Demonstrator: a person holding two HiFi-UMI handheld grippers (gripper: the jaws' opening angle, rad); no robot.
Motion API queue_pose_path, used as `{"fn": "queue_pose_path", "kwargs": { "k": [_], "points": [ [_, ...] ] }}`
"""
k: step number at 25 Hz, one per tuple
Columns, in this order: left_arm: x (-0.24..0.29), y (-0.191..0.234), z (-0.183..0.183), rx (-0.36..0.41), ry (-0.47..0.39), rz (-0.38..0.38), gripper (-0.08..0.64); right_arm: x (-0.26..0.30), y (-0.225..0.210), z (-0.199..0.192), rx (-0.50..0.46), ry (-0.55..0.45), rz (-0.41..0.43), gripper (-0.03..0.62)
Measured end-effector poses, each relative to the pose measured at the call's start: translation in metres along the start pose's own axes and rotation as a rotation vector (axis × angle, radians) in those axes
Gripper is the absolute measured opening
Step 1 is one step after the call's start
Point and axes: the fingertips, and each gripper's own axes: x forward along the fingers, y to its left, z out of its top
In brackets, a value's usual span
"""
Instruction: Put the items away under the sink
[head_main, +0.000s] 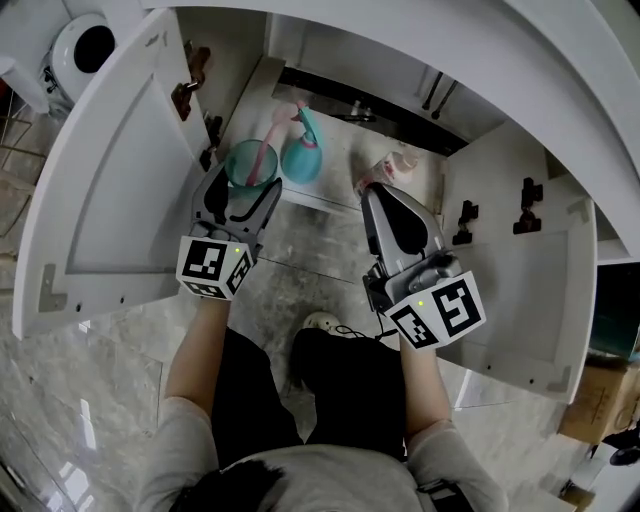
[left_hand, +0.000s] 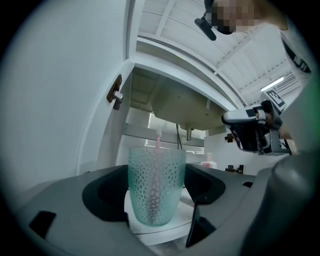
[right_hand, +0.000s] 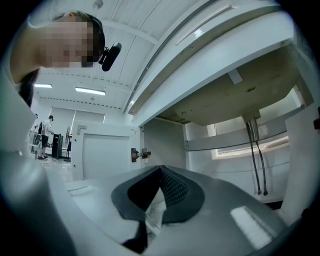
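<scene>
Under-sink cabinet (head_main: 335, 150) open, both doors swung out. My left gripper (head_main: 248, 192) clamps teal dimpled tumbler (left_hand: 156, 185) at mid-wall, base over front lip of cabinet floor. Pink stick (left_hand: 158, 139) stands inside. Judgement: light, stiff plastic, texture aids grip; keep upright, squeeze gently. Right gripper (right_hand: 159, 175) jaws pressed together, nothing seen between. Teal bottle (head_main: 302, 152) just beside tumbler.

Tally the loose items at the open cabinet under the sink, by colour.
Teal: 2, the cup and the jug beside it, which has a pink top.
Pink: 1, the stick standing in the cup.
Pale pink and white: 1, a small item, too blurred to name.
Total: 4
</scene>
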Motion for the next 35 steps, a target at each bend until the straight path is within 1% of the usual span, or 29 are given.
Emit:
{"fn": "queue_pose_path", "kwargs": {
  "k": [9, 15, 21, 27, 30, 35],
  "points": [
    [0.025, 0.017, -0.039, 0.0, 0.041, 0.034, 0.345, -0.002, 0.005, 0.002, 0.022, -0.023, 0.012, 0.011],
    [0.04, 0.025, -0.063, -0.008, 0.068, 0.057, 0.345, -0.01, 0.0, -0.001, 0.03, -0.017, 0.008, 0.011],
    [0.051, 0.037, -0.076, -0.015, 0.083, 0.09, 0.345, -0.015, -0.005, -0.003, 0.018, -0.009, 0.011, 0.011],
    [0.059, 0.049, -0.089, -0.009, 0.104, 0.121, 0.345, -0.017, -0.013, -0.009, 0.028, -0.002, 0.006, 0.011],
    [0.063, 0.052, -0.093, -0.01, 0.105, 0.125, 0.345, -0.014, -0.014, -0.01, 0.029, -0.002, 0.01, 0.011],
    [0.071, 0.056, -0.102, 0.009, 0.124, 0.133, 0.345, -0.01, -0.015, -0.013, 0.032, -0.002, 0.018, 0.011]
  ]
}}
